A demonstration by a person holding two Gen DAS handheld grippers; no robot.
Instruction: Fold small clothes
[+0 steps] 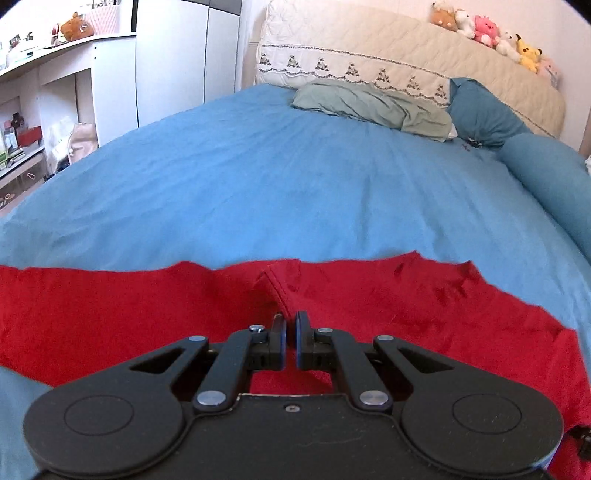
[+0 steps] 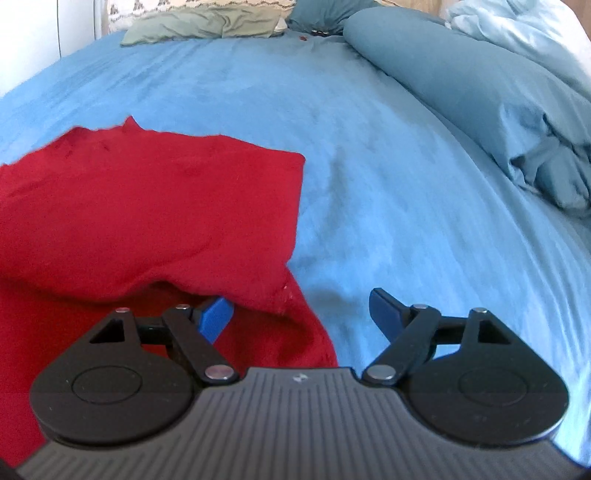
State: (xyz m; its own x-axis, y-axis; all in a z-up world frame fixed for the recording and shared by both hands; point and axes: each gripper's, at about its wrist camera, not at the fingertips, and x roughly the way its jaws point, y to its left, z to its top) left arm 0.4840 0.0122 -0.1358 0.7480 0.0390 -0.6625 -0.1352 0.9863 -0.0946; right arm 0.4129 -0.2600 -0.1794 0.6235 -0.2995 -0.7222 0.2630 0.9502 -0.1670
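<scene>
A red garment (image 1: 147,314) lies spread on the blue bed sheet (image 1: 277,184). My left gripper (image 1: 290,319) is shut on a raised fold of the red garment near its far edge. In the right wrist view the red garment (image 2: 147,206) lies at the left with its upper layer folded over. My right gripper (image 2: 301,306) is open at the garment's right edge. Its left finger (image 2: 216,314) sits under the lifted red layer, and its right finger (image 2: 386,308) is over bare sheet.
A green cloth (image 1: 373,105) and a teal pillow (image 1: 484,110) lie at the bed's head, below a row of plush toys (image 1: 491,33). A teal bolster and bunched duvet (image 2: 480,92) run along the right side. White shelves (image 1: 48,99) stand at the left.
</scene>
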